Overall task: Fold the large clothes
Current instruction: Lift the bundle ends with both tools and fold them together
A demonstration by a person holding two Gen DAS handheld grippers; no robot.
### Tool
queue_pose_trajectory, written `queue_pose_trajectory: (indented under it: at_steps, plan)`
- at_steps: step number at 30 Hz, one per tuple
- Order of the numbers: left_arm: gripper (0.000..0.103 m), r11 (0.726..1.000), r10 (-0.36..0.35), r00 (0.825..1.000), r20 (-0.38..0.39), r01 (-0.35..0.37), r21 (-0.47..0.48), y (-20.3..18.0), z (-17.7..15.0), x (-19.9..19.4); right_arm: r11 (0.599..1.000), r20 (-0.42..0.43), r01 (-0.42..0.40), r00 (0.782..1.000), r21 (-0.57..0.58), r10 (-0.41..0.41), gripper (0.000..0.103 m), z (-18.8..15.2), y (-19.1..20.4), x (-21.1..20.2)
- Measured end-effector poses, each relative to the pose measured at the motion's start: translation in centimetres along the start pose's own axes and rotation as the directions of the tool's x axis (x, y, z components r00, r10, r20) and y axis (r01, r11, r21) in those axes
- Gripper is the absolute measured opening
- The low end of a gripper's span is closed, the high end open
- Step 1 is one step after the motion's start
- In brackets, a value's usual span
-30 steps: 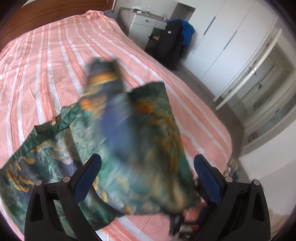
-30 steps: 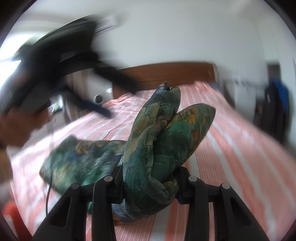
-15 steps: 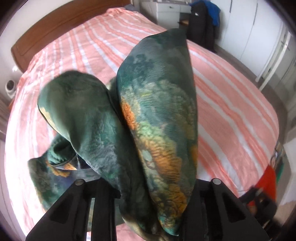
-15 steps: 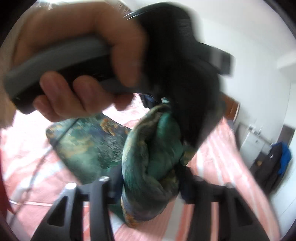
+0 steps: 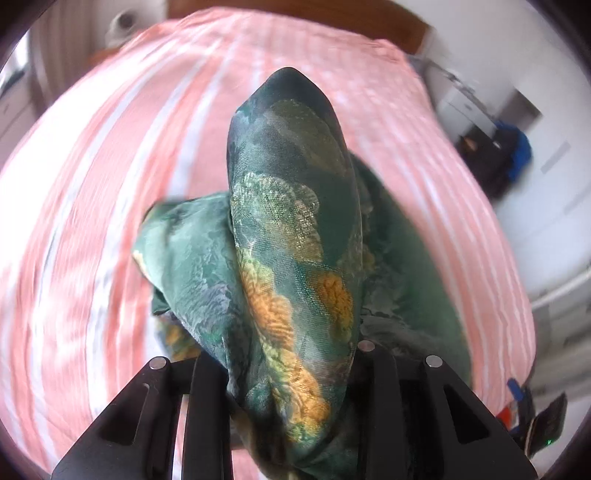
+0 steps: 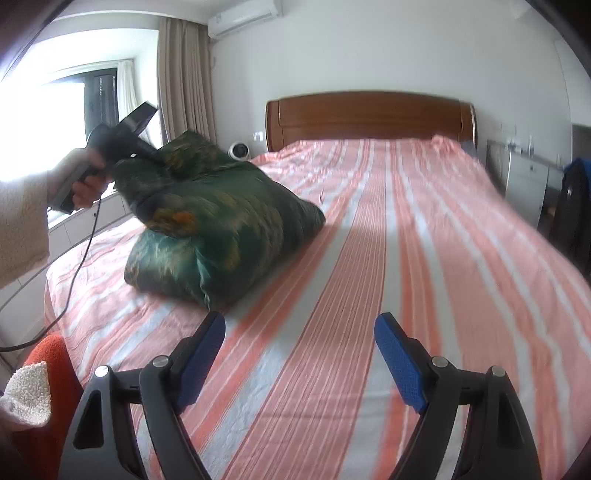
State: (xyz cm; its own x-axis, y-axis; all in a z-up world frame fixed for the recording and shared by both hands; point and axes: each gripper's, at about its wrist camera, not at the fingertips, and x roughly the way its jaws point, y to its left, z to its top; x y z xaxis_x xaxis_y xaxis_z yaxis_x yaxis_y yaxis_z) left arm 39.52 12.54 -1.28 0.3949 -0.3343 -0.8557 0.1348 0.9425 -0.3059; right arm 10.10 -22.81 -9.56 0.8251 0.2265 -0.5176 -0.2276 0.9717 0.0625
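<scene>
Left wrist view: the left gripper [image 5: 284,369] is clamped on a thick fold of the green patterned garment [image 5: 295,240], which rises between its two black fingers [image 5: 207,398] and stands up straight ahead of them as a tall pointed lobe. A second lobe of the same cloth bulges out ahead and to the left of the fingers, and more of it spreads low to the right. Beneath and beyond the cloth lies the pink-and-white striped bed cover [image 5: 92,221], blurred. Far ahead is the wooden headboard [image 5: 388,18], and off to the right a dark jacket with blue on it [image 5: 509,158].

Right wrist view: the right gripper [image 6: 299,358] has its jaws apart with nothing between them; they have just been opening, letting the cloth go. Its blue pads [image 6: 399,365] hover over bare striped bed cover [image 6: 406,240]. The garment [image 6: 221,229] sits ahead and to the left as a bundled heap on the bed, well clear of the pads. At its upper left end the left gripper [image 6: 155,155] bites into the cloth, held by a hand [image 6: 85,177] in a cream sleeve [image 6: 22,229], with a cable [image 6: 74,280] hanging below. Straight ahead stands the headboard [image 6: 369,118]; a window [image 6: 55,122] and curtain [image 6: 184,81] are far left.
</scene>
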Motion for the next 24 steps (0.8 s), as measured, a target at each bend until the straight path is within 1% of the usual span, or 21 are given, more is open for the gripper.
queue_pose_trajectory:
  at_steps: [1,3,4,5,6,7,9,12,13,14,15,16,17,18,19,20,21,22,24]
  plan:
    - [0.030,0.999,-0.003,1.000,-0.012,0.002,-0.040,1.8,-0.9,1.2,1.000,-0.018,-0.008,1.000,0.007,0.008,0.083,-0.3,0.2,0.4]
    - [0.038,0.993,-0.043,0.999,-0.020,0.040,-0.111,4.6,-1.4,3.2,0.999,-0.059,-0.036,0.998,0.011,0.037,0.083,-0.4,0.7,1.4]
    - [0.040,0.989,-0.068,0.998,-0.010,0.066,-0.133,5.2,-2.0,3.8,0.999,-0.077,-0.051,0.996,0.008,0.052,0.083,-0.1,1.2,2.3]
    - [0.046,0.986,-0.086,0.996,0.004,0.085,-0.142,5.4,-2.4,4.1,0.998,-0.089,-0.068,0.994,0.004,0.069,0.083,0.4,1.7,3.0]
    - [0.054,0.985,-0.093,0.996,0.017,0.094,-0.143,5.7,-2.7,4.3,0.996,-0.096,-0.088,0.991,-0.001,0.088,0.083,1.3,2.1,3.6]
    - [0.058,0.985,-0.098,0.995,0.030,0.101,-0.141,5.8,-3.3,4.0,0.994,-0.096,-0.106,0.990,-0.006,0.105,0.083,2.3,2.4,4.3]
    - [0.071,0.982,-0.114,0.992,0.053,0.121,-0.147,6.3,-3.9,3.5,0.989,-0.092,-0.149,0.985,-0.008,0.147,0.083,5.1,3.5,6.2]
    - [0.081,0.971,-0.163,0.984,0.074,0.174,-0.165,6.4,-4.1,2.5,0.978,-0.109,-0.208,0.973,-0.021,0.205,0.083,9.5,5.4,10.2]
    - [0.084,0.971,-0.162,0.983,0.083,0.174,-0.166,6.9,-3.9,2.4,0.975,-0.119,-0.220,0.969,-0.025,0.216,0.083,10.4,5.9,11.6]
    - [0.092,0.976,-0.129,0.988,0.090,0.142,-0.162,7.2,-4.0,2.1,0.974,-0.145,-0.226,0.965,-0.028,0.220,0.083,11.3,6.8,13.7]
    - [0.097,0.982,-0.089,0.991,0.099,0.104,-0.157,7.5,-4.2,1.6,0.973,-0.173,-0.227,0.960,-0.026,0.219,0.083,11.4,7.7,15.7]
    - [0.097,0.987,-0.050,0.993,0.107,0.066,-0.147,7.7,-4.6,1.3,0.971,-0.234,-0.235,0.947,-0.032,0.222,0.082,11.3,8.6,17.8]
    - [0.097,0.990,-0.016,0.995,0.102,0.031,-0.140,7.7,-4.8,0.9,0.968,-0.317,-0.247,0.923,-0.050,0.219,0.083,10.8,9.9,20.2]
    - [0.097,0.991,0.030,0.996,0.088,-0.018,-0.129,7.6,-5.2,1.3,0.968,-0.379,-0.236,0.906,-0.084,0.188,0.089,10.2,11.3,22.2]
    - [0.097,0.991,0.058,0.995,0.079,-0.049,-0.122,7.8,-5.7,1.9,0.968,-0.396,-0.209,0.908,-0.136,0.140,0.095,9.5,12.5,23.2]
    - [0.098,0.990,0.082,0.994,0.075,-0.073,-0.118,7.7,-6.0,2.6,0.966,-0.388,-0.190,0.915,-0.176,0.110,0.097,9.2,13.2,23.5]
    - [0.103,0.989,0.094,0.993,0.074,-0.084,-0.120,7.9,-6.2,2.7,0.964,-0.374,-0.171,0.924,-0.205,0.084,0.098,9.0,13.8,23.4]
    - [0.103,0.988,0.089,0.992,0.084,-0.077,-0.135,8.2,-6.2,2.8,0.966,-0.365,-0.156,0.928,-0.205,0.072,0.098,9.0,13.8,23.0]
    - [0.103,0.982,0.043,0.993,0.110,-0.021,-0.190,8.8,-6.4,2.1,0.976,-0.342,-0.149,0.936,-0.157,0.088,0.097,9.4,12.8,21.6]
